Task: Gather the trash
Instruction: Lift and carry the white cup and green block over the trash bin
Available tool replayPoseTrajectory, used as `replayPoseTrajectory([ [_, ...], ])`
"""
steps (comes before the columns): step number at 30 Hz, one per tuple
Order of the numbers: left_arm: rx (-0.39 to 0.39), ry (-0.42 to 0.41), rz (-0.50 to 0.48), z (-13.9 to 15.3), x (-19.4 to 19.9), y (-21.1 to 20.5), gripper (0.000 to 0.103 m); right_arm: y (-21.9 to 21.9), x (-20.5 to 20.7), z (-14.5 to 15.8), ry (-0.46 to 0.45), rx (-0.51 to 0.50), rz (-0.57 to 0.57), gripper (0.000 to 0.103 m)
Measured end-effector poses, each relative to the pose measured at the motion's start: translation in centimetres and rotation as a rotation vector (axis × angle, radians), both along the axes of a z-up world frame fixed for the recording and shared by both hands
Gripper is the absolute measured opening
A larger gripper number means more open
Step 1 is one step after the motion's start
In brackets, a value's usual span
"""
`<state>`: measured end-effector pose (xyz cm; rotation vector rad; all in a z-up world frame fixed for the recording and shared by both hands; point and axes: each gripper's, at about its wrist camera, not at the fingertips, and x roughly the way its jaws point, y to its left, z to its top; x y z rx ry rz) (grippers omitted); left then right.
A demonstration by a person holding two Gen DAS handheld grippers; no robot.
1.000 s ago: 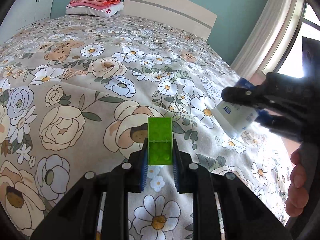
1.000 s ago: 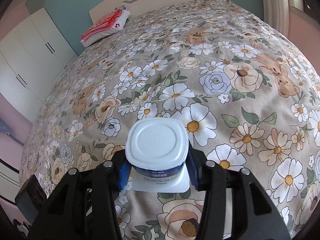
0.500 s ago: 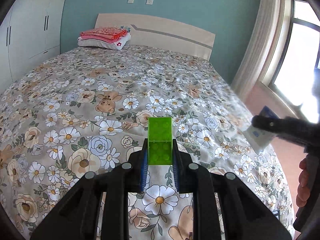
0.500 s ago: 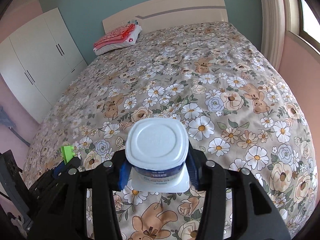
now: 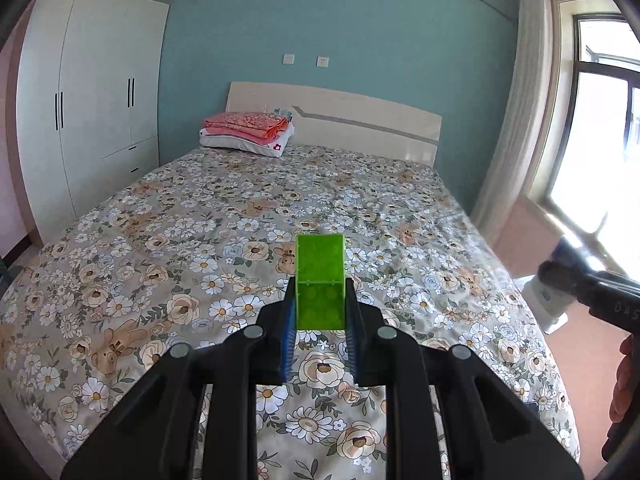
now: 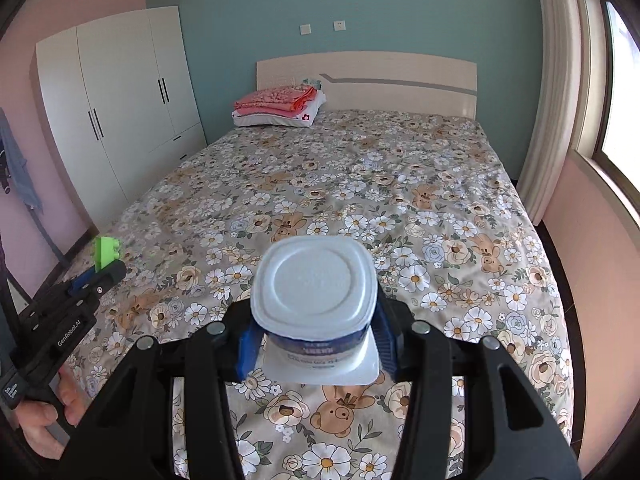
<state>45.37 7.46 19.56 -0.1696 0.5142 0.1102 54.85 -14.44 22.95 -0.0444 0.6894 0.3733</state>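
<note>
My left gripper (image 5: 320, 312) is shut on a green toy brick (image 5: 320, 280) and holds it in the air above the foot of the bed. It also shows at the left of the right wrist view (image 6: 96, 270), with the green brick (image 6: 105, 252) in it. My right gripper (image 6: 314, 340) is shut on a white yogurt cup (image 6: 314, 292) with a blue label, held bottom-forward above the bed's foot. The cup (image 5: 548, 298) and right gripper (image 5: 560, 276) appear at the right edge of the left wrist view.
The bed (image 5: 240, 208) with a flowered cover fills the middle. Folded pink bedding on a pillow (image 5: 248, 132) lies by the headboard (image 5: 340, 116). A white wardrobe (image 5: 92, 100) stands at left, a curtain (image 5: 516, 120) and window (image 5: 596, 140) at right.
Both grippers have lifted and pulled back from the bed surface with their loads; the whole bed and room now show. Both grips are unchanged.
</note>
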Motion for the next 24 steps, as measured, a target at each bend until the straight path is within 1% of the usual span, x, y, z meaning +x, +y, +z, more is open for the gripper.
replayPoseTrajectory([
  [3, 0.032, -0.02, 0.01, 2.2, -4.3, 0.6, 0.023, 1.0, -4.7, 2.5, -0.04, -0.013, 0.017, 0.048],
  [8, 0.049, -0.046, 0.016, 5.3, -11.5, 1.5, 0.023, 2.0, -12.4, 5.9, -0.082, -0.019, 0.031, 0.048],
  [11, 0.066, -0.068, 0.013, 6.7, -16.0, 2.1, 0.023, 2.6, -17.3, 7.6, -0.115, -0.027, 0.047, 0.048],
  [14, 0.086, -0.073, -0.008, 7.6, -19.8, 2.4, 0.023, 3.3, -22.0, 8.7, -0.15, -0.049, 0.068, 0.048],
  [18, 0.134, -0.083, -0.037, 7.8, -24.0, 2.6, 0.023, 4.2, -27.9, 9.2, -0.214, -0.07, 0.105, 0.048],
  [21, 0.154, -0.077, -0.065, 7.0, -26.2, 2.7, 0.023, 4.9, -31.0, 8.3, -0.224, -0.085, 0.142, 0.048],
  [24, 0.179, -0.07, -0.083, 5.7, -28.0, 2.9, 0.023, 5.3, -33.3, 6.7, -0.225, -0.105, 0.169, 0.048],
])
